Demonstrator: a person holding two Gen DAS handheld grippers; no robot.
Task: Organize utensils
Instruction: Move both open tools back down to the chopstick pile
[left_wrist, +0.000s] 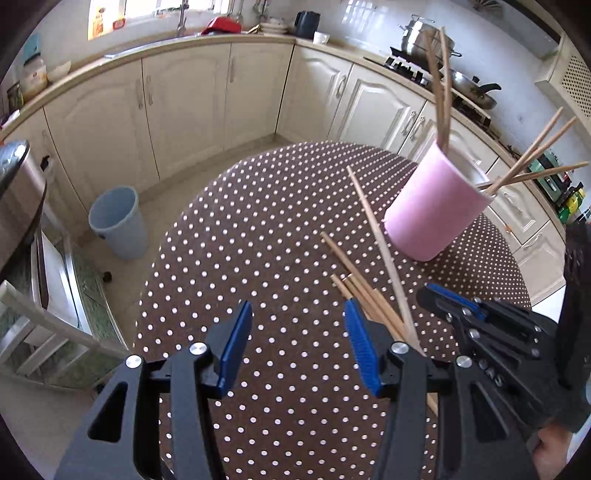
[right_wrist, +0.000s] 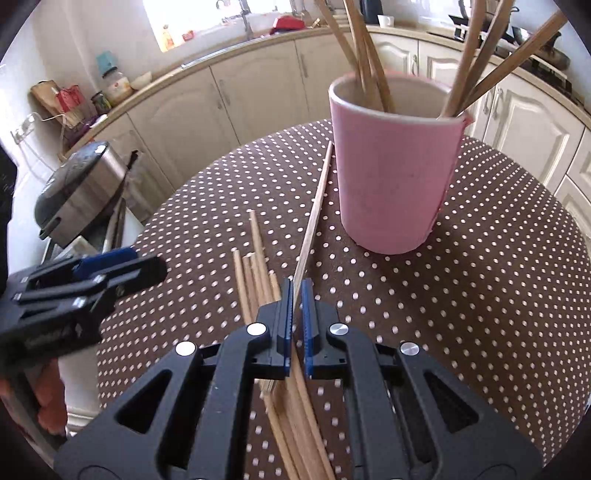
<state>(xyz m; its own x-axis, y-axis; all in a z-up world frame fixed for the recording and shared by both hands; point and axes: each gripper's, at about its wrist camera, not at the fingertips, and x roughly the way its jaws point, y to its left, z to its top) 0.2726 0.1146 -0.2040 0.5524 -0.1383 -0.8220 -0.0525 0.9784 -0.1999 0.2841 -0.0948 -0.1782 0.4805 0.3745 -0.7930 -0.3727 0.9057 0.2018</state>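
Note:
A pink cup (left_wrist: 432, 210) (right_wrist: 391, 177) stands upright on the table with several wooden chopsticks (left_wrist: 441, 88) (right_wrist: 365, 48) in it. Loose chopsticks (left_wrist: 369, 295) (right_wrist: 255, 273) lie in a bundle in front of it, and one long chopstick (left_wrist: 376, 236) (right_wrist: 314, 210) lies slanted across them. My left gripper (left_wrist: 297, 306) (right_wrist: 155, 267) is open just left of the bundle, with nothing between its fingers. My right gripper (right_wrist: 296, 286) (left_wrist: 424, 290) is shut above the long chopstick, which shows through the narrow slit; in the left wrist view its tip is apart from the stick.
The round table (left_wrist: 258, 221) has a brown dotted cloth. A blue bin (left_wrist: 118, 221) stands on the floor beyond its far edge. A steel cooker (right_wrist: 81, 184) sits to the left. Cabinets and a stove with pots (left_wrist: 424, 37) run along the walls.

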